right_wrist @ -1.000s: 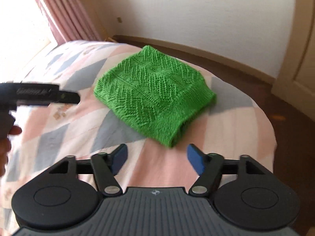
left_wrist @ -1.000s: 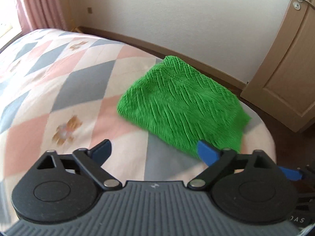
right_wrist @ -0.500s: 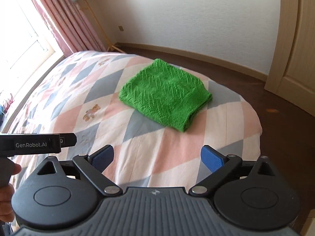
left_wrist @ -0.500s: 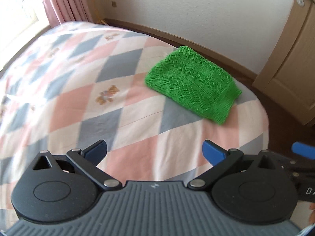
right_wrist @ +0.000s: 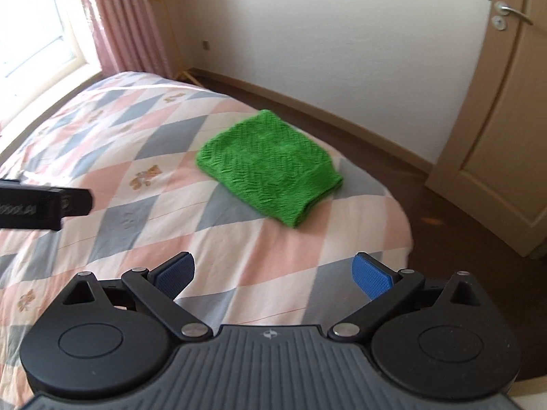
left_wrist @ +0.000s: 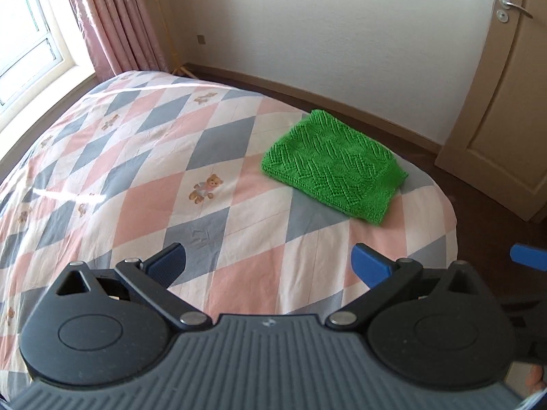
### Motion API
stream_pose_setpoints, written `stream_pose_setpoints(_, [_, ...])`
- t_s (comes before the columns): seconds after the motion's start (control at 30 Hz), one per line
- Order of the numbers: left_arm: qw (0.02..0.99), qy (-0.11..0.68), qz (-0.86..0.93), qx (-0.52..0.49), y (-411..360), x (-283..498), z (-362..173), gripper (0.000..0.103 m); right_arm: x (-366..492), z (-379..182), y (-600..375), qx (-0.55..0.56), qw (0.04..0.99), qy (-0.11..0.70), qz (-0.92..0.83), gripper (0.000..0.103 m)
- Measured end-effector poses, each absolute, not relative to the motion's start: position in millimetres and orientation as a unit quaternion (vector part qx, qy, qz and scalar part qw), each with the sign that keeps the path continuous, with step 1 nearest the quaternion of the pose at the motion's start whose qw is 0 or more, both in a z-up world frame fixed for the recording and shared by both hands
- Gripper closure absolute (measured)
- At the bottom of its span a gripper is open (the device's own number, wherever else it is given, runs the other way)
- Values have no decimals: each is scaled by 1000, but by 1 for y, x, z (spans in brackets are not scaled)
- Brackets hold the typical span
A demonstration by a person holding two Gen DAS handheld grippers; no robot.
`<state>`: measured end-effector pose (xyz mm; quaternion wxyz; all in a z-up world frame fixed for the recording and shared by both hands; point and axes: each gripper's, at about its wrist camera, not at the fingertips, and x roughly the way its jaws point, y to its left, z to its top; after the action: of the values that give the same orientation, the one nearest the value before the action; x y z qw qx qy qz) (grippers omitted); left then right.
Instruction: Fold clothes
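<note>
A green knitted garment (left_wrist: pixel 333 171) is being shown already folded into a compact rectangle, lying on the bed (left_wrist: pixel 143 184) near its far right corner, right of centre in the left wrist view and at centre in the right wrist view (right_wrist: pixel 268 167). Nothing is being held: the left gripper (left_wrist: pixel 268 261) is being kept wide open and empty, and the right gripper (right_wrist: pixel 273 271) is likewise spread wide with nothing between its blue pads. Both are being held well apart from the garment, which lies ahead of each and higher in the frame. Its long axis is being seen running diagonally, from upper left to lower right, with the thick folded edge facing lower right. The right gripper is judged to be the better lined up with it, the garment lying almost straight ahead of its fingers, while for the left gripper it lies off to the right. The fold is judged complete or nearly so.
</note>
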<state>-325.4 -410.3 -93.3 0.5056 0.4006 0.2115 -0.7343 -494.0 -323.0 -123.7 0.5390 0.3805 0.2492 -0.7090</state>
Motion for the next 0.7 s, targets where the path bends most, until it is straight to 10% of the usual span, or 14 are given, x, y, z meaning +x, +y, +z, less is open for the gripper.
stream_pose_setpoints(0.7, [506, 284, -693, 429, -447, -326, -112, 1, -514, -134, -371, 448, 521, 249, -682, 2])
